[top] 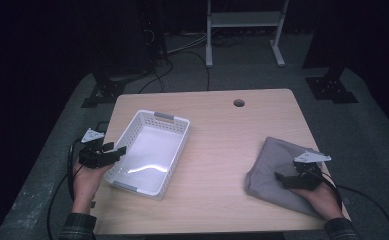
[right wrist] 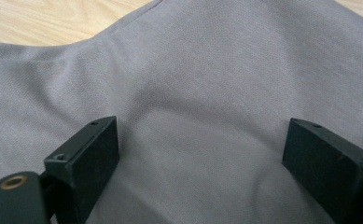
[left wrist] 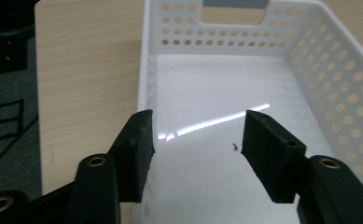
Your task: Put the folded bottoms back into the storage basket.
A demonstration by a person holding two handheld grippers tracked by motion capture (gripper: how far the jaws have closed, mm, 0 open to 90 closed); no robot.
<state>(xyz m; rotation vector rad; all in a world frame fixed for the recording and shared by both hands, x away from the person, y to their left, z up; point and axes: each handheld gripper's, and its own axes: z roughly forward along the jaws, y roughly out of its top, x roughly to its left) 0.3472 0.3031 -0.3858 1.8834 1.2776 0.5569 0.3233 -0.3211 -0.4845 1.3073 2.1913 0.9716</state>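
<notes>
A white perforated basket (top: 164,118) sits on the left half of the wooden table (top: 222,135); its inside holds nothing. My left gripper (top: 116,148) hovers at the basket's near left corner, open. In the left gripper view its jaws (left wrist: 198,135) stand apart over the basket's wall (left wrist: 338,84) and floor, with nothing between them. A folded grey cloth (top: 274,155) lies at the table's right edge. My right gripper (top: 282,178) rests low over the cloth's near part. Its jaws (right wrist: 200,144) are wide apart above the grey fabric (right wrist: 207,70), not pinching it.
A round hole (top: 239,103) is cut in the table near its far edge. Behind the table stand a white frame (top: 244,20) and dark stand bases with cables on the grey floor. Bare wood lies between basket and cloth.
</notes>
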